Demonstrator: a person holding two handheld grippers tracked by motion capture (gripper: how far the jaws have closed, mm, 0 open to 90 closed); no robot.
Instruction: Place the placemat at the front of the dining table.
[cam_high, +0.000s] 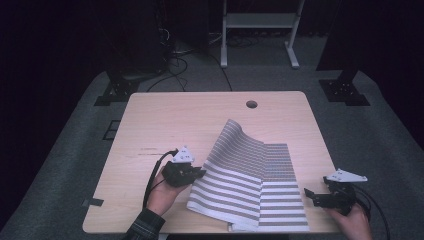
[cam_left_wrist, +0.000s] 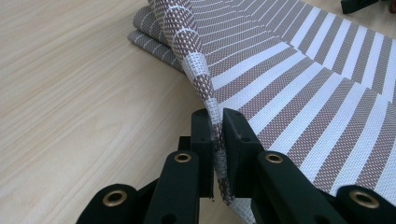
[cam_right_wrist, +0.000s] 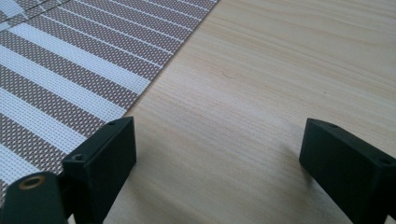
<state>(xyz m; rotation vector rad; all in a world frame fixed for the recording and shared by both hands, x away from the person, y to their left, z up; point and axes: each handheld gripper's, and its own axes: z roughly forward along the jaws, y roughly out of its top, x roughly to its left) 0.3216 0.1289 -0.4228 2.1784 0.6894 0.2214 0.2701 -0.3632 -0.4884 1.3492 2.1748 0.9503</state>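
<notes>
Work in hand: folding a striped mat (cam_high: 250, 175) on the table (cam_high: 165, 120), judged from the raised flap.
Mat, place: lower centre-right of the high view; right half flat, left half lifted and curling over toward the middle.
Left gripper (cam_high: 200, 173): lower centre-left of the high view; jaws closed tight on the mat's left edge, the weave pinched upright between the pads in the left gripper view (cam_left_wrist: 217, 135).
Right gripper (cam_high: 311, 196): lower right of the high view, just beside the mat's right edge; jaws wide apart, nothing between them, bare wood below in the right gripper view (cam_right_wrist: 217, 154).
Handling, judged: light, woven, semi-stiff; it bows in a smooth curve rather than draping, so it should spring back if let go.
Surface, judged: coarse weave, fair grip, not fragile.
Hold point, judged: a thin edge or corner; the flat middle offers no purchase.
Risk, judged: the lower layer may slide on the smooth wood.
</notes>
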